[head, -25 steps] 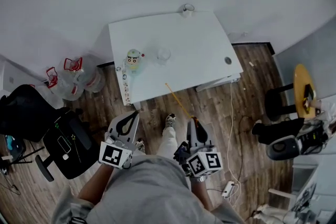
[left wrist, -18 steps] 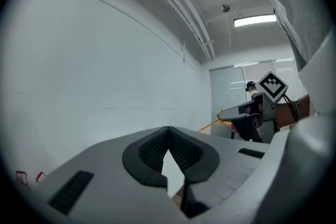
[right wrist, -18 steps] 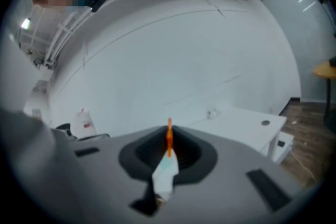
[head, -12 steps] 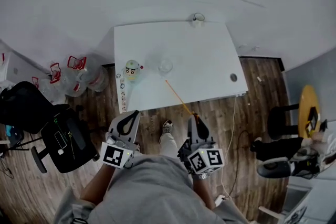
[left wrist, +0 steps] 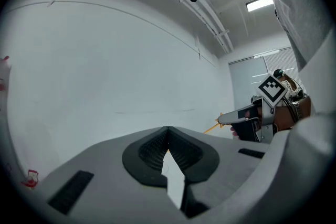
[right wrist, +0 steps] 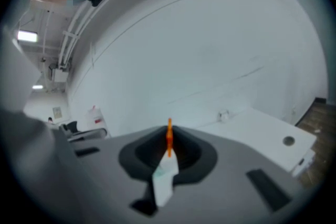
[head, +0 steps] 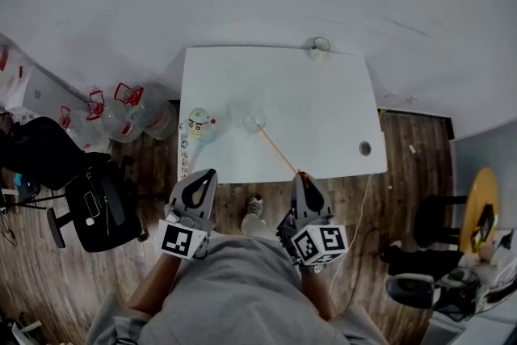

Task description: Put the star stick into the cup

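A clear cup [head: 254,121] stands on the white table [head: 323,117], left of its middle. My right gripper [head: 301,176] is shut on a thin orange star stick [head: 279,151] at the table's near edge. The stick slants forward and left, and its far end lies beside the cup in the head view; I cannot tell whether they touch. In the right gripper view the stick [right wrist: 169,136] stands up between the closed jaws of the right gripper [right wrist: 169,140]. My left gripper [head: 203,174] hangs just off the table's near left corner, shut and empty. The left gripper view shows the left gripper [left wrist: 168,131] facing a bare wall.
A cartoon-faced cup [head: 198,124] stands at the table's left edge. A small clear object [head: 317,49] sits at the far edge, and there is a cable hole [head: 365,148] at the right. Water jugs [head: 129,113] and a black chair [head: 97,202] are on the left, a yellow stool [head: 483,206] on the right.
I have come closer to the table with both grippers. The stick's far end has gone from short of the table to beside the clear cup.
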Motion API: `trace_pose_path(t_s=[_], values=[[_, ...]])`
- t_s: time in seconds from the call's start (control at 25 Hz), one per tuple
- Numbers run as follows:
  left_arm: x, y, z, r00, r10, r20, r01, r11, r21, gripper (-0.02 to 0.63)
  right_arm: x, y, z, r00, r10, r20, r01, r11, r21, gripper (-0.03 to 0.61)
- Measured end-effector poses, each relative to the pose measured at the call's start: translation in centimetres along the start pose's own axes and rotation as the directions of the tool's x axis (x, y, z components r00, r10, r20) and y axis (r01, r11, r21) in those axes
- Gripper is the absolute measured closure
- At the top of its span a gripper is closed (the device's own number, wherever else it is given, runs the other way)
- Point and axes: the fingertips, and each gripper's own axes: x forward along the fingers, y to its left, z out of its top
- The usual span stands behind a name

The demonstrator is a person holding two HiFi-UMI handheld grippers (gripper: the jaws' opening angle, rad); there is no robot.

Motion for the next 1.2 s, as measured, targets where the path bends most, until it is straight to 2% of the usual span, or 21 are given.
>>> trace_pose_path(t_s=[0.4,0.6,0.92,1.2], values=[[4.8,-1.9,-0.2,0.993,0.115,0.014,-0.115,0.993,-0.008,0.584,3.8,-5.3,0.8,0.991,0.099,-0.092,-0.102,0.994,-0.028,0.532],[6.4,-2.6,-0.6,0.990,0.144,0.009,-0.144,0.990,-0.009,0.584,5.1,-7.3,0.9,0.985,0.128,-0.112,-0.133,0.990,-0.039,0.532],[7.5,-1.6,-0.3,0.981,0.196,0.002,-0.196,0.981,-0.010,0.584,7.2,-7.8,0.7,0.974,0.162,-0.155,-0.170,0.985,-0.039,0.532],[8.5,-0.4,-1.2,0.981,0.195,-0.021,-0.196,0.980,-0.028,0.584,8.9,-7.2,-0.1,0.964,0.164,-0.208,-0.181,0.981,-0.066,0.532]])
